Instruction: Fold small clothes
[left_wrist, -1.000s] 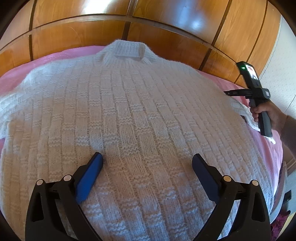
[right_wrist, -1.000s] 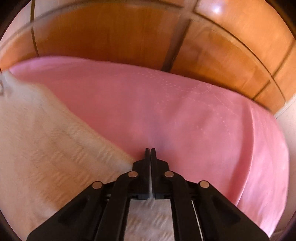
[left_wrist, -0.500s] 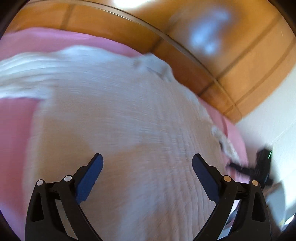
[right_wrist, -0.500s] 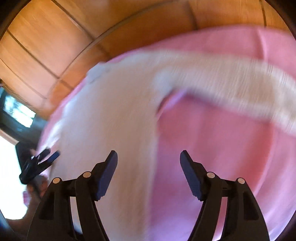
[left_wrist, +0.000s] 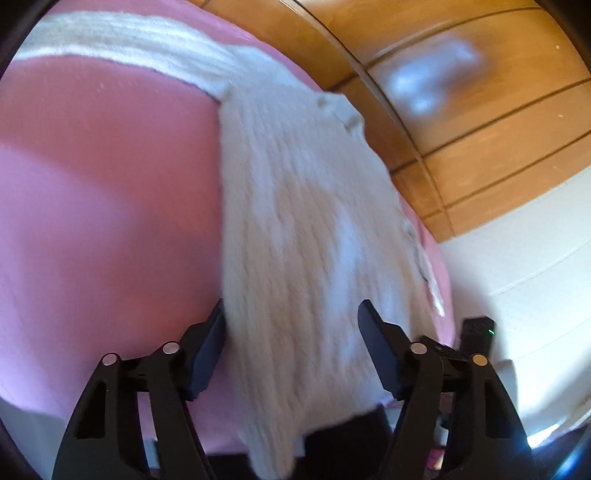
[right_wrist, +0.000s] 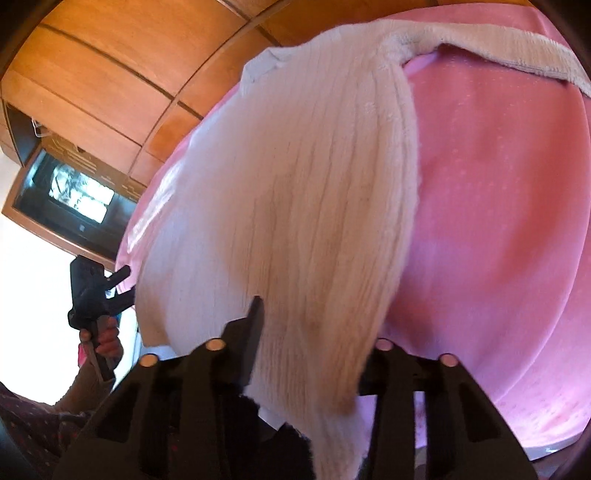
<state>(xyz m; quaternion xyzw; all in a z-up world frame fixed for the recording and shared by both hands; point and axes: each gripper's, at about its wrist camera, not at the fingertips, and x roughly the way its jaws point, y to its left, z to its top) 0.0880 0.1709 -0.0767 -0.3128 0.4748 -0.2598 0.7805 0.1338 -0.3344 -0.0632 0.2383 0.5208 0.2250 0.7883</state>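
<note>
One pink bedspread (left_wrist: 103, 192) covers the bed below a wooden panelled headboard (left_wrist: 480, 122); a white knitted sweater (left_wrist: 303, 229) lies spread on it, collar toward the headboard, hem at the near edge, one sleeve (right_wrist: 517, 55) stretched out sideways; the left gripper (left_wrist: 291, 343) straddles the hem's corner, its jaws having just been closing, pads not clearly pressing; the right gripper (right_wrist: 317, 332), also just closing, has the hem's other corner between its jaws, whether clamped cannot be told.
</note>
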